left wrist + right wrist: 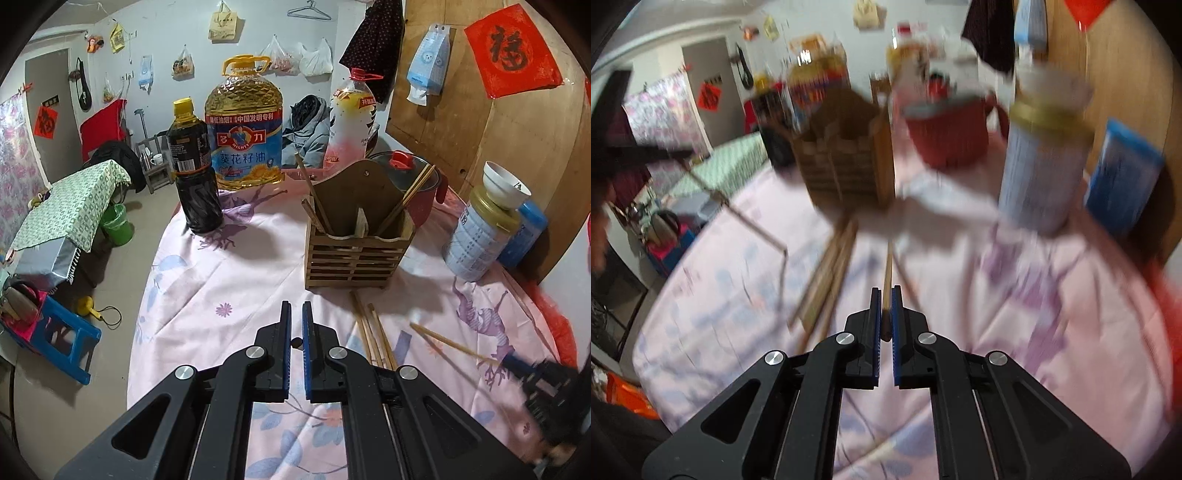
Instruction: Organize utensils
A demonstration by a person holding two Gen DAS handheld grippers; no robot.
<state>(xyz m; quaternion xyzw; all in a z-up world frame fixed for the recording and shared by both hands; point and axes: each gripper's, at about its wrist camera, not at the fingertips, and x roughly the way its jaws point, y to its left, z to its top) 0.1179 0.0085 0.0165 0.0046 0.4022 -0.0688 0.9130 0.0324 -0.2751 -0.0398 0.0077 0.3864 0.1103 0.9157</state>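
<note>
Chopsticks (371,334) lie loose on the pink cloth (229,280) just in front of the slatted holder (356,245), a small bundle running toward the left gripper's base. More sticks stand tilted in the holder's compartments, leaning out to both sides.

The left gripper (296,314) hangs over bare cloth with its blue pads drawn nearly together and nothing between them. Off to its right, the right gripper (513,361) shows blurred at the frame edge, clenched on one chopstick (452,342) that sticks out toward the holder above the cloth.

The right wrist view is smeared, but the right gripper (886,295) plainly pinches that chopstick (887,273) between its pads, the stick pointing forward at the holder (846,162). The loose bundle (827,273) lies just left of it on the cloth. What looks like the left gripper (635,147) is a dark shape at the left edge, too blurred to read.

Behind the holder stand a red pot (413,188), an oil jug (245,125) and a dark bottle (194,166); to its right, a tin (480,240) with a bowl (504,182) on top.
</note>
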